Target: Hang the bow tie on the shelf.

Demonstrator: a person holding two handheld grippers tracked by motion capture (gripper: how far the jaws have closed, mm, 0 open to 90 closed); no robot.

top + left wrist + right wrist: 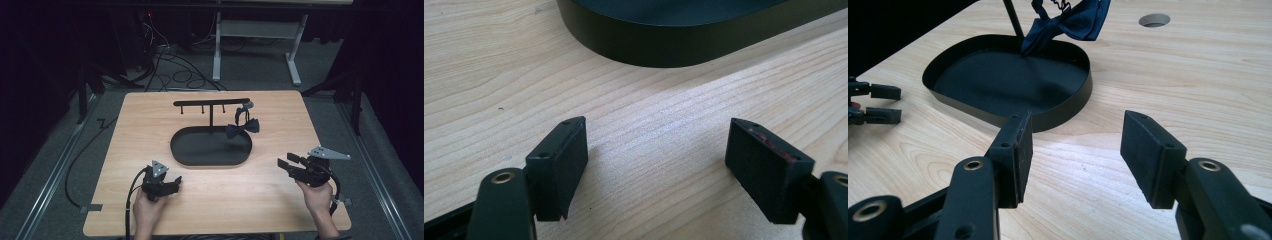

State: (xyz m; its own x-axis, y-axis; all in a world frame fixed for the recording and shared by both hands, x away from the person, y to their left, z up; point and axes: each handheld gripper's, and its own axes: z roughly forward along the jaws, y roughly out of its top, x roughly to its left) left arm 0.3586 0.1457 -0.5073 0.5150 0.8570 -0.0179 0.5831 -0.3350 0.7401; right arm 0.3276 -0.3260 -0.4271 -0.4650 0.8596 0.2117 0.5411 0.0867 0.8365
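A black oval tray (200, 147) lies mid-table with a T-shaped hook stand (211, 102) rising from it. A dark bow tie (242, 127) hangs from the bar's right end, over the tray's right side. My left gripper (175, 184) rests near the front left of the table, open and holding nothing. In the left gripper view its jaws (656, 130) face the tray's rim (649, 47). My right gripper (286, 162) is at the front right, open, pointing left toward the tray. Its view looks past its spread fingertips (1078, 120) to the tray (1068, 107) and the bow tie (1068, 22).
The wooden table (240, 200) has bare wood between the tray and both grippers. A round hole (1154, 20) is cut in the tabletop beyond the tray. Cables and a white desk frame (217, 50) stand on the floor behind the table.
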